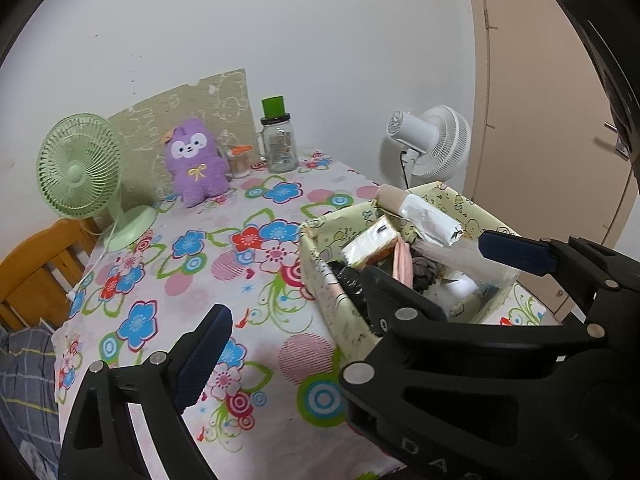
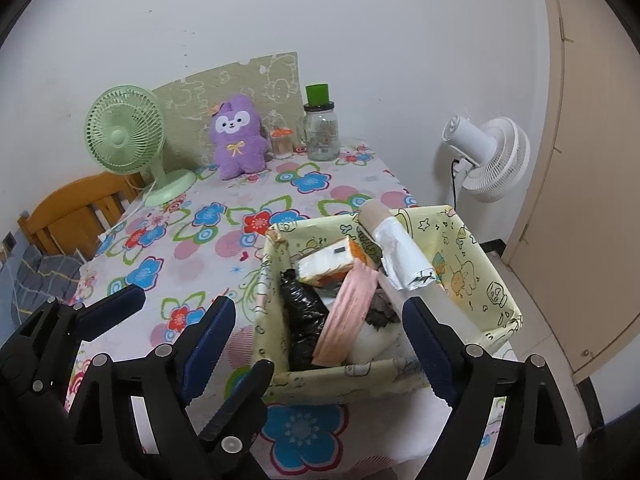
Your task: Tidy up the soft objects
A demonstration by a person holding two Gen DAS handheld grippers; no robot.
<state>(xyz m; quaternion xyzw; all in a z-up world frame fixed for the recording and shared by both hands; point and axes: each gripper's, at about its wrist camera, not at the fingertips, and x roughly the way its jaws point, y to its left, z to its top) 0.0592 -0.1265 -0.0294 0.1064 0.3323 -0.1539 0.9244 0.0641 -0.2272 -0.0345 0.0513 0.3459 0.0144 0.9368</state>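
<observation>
While both claws stand wide and grip nothing, I have my right gripper (image 2: 320, 344) low in the frame, straddling the near wall of the yellow cartoon-print fabric box (image 2: 476, 280), and my left gripper (image 1: 356, 292) beside it. Further out, in the upper left of centre, the purple plush animal with the yellow bow (image 1: 197, 161) sits upright against the wall, between the green desk fan (image 1: 80, 168) and the glass jar (image 1: 280, 148). I judge it light and squashy; I'd pinch its round belly.
</observation>
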